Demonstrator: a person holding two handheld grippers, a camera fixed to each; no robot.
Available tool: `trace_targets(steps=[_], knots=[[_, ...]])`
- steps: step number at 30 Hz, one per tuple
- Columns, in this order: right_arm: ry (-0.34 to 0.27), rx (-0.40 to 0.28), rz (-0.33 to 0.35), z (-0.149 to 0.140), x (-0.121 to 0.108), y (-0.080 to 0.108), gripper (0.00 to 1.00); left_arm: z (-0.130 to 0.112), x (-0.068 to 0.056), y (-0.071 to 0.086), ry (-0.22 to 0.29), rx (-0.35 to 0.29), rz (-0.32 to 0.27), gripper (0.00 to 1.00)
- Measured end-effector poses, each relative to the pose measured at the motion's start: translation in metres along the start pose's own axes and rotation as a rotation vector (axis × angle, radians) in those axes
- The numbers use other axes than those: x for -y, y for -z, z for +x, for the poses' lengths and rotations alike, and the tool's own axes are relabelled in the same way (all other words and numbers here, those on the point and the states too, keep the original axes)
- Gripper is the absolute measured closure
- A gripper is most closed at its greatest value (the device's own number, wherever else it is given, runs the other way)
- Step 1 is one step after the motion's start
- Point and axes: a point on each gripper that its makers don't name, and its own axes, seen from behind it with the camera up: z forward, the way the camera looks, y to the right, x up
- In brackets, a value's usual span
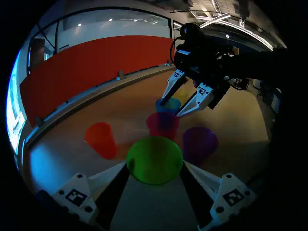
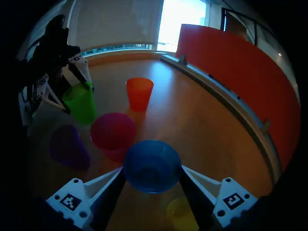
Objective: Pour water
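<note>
Overall six cups (image 2: 112,134); left tool (image 1: 154,164) grips green cup (image 1: 154,154), right tool (image 2: 152,168) blue (image 2: 152,159).

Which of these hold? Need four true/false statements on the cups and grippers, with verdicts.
1. The left gripper grips the green cup. True.
2. The right gripper holds the purple cup. False: it holds the blue cup; the purple cup stands on the table.
3. The orange cup stands upright, clear of both grippers. True.
4. The pink cup lies on its side. False: the pink cup stands upright, mouth up.
</note>
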Motion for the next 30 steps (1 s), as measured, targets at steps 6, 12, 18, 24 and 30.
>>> trace_targets(steps=[6, 12, 18, 24, 30], knots=[[-0.017, -0.018, -0.003, 0.002, 0.001, 0.001, 0.08, 0.001, 0.001, 0.002, 0.006, -0.006, 0.006, 0.14], [-0.034, -0.051, -0.017, 0.011, 0.000, 0.008, 0.08, 0.006, 0.003, 0.006, 0.006, -0.017, 0.019, 0.14], [-0.047, -0.103, -0.040, 0.025, 0.000, 0.024, 0.08, 0.014, 0.003, 0.012, 0.000, -0.035, 0.032, 0.14], [-0.059, -0.168, -0.068, 0.042, 0.005, 0.046, 0.08, 0.028, 0.000, 0.020, -0.003, -0.065, 0.048, 0.14], [-0.077, -0.238, -0.100, 0.056, 0.011, 0.069, 0.09, 0.042, -0.005, 0.029, 0.001, -0.101, 0.063, 0.14]])
